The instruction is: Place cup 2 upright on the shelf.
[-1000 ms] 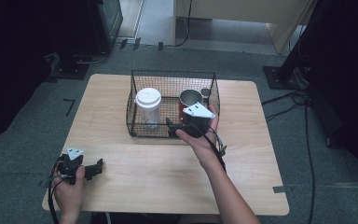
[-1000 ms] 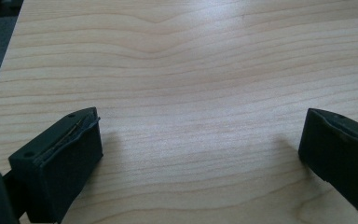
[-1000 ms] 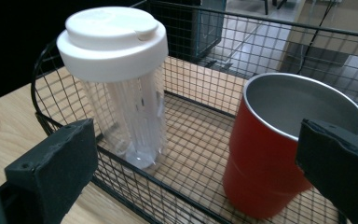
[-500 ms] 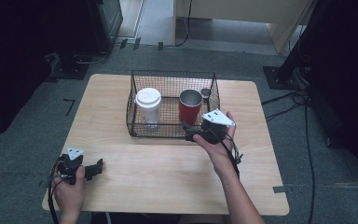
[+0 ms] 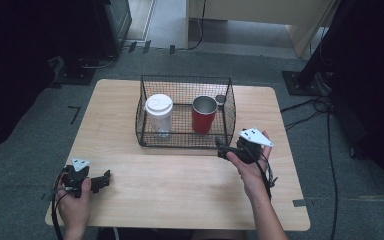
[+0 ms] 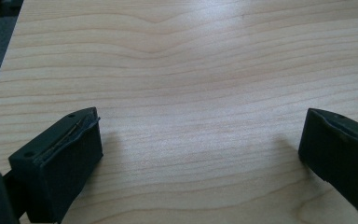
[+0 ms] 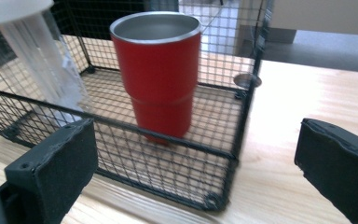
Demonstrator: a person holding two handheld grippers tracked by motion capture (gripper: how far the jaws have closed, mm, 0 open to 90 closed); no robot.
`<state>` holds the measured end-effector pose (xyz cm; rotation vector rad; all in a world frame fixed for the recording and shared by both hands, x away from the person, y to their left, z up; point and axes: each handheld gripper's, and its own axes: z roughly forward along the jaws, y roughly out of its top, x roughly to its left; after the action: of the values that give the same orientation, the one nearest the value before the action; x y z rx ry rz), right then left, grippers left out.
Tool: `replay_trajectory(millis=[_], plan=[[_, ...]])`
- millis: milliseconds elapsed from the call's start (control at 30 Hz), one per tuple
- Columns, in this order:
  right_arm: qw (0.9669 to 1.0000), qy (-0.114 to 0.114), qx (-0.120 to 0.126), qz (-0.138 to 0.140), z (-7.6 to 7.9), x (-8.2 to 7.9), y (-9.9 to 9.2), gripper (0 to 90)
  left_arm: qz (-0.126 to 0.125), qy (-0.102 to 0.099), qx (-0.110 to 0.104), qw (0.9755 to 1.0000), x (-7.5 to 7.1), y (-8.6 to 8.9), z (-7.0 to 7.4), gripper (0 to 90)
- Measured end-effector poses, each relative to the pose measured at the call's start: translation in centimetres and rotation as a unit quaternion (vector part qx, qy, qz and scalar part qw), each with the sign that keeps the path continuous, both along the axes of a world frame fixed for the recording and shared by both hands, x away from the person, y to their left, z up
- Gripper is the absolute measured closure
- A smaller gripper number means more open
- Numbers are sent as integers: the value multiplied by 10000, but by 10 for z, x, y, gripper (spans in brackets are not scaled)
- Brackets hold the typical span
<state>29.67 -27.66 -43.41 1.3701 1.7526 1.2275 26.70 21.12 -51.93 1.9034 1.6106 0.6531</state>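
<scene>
One red cup [image 7: 157,70] beyond spread fingers [image 7: 51,168] (caged)

Clear lidded cup [image 5: 158,114], wooden table [image 5: 180,185]

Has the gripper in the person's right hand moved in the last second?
Yes. The right gripper has drawn back out of the wire basket, toward the person and the table's right side, leaving the red cup standing inside.

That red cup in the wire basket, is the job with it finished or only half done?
Done, it seems: the red cup stands upright inside the wire basket, beside a white-lidded clear cup. In hand: nothing; the right hand-held gripper is open and empty just outside the basket's front right corner. The left hand-held gripper is open over bare table. I see nothing left outside the basket to put in.
</scene>
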Motion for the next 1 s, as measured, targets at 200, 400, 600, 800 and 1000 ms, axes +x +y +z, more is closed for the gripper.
replay_trajectory(millis=[200,400,600,800,1000], plan=[[9999,74,12,-130,-9,-7,-13,0,1,-2,0,10000,0,0,0,0],[9995,155,-15,-284,-18,-14,-26,0,3,-2,0,10000,0,0,0,0],[9987,256,-68,-425,-27,-21,-39,0,3,-3,2,10000,0,0,0,0],[9979,351,-104,-541,-37,-28,-51,0,-5,3,9,10000,0,0,0,0],[9962,494,-207,-683,-47,-36,-63,0,-5,3,9,10000,0,0,0,0]])
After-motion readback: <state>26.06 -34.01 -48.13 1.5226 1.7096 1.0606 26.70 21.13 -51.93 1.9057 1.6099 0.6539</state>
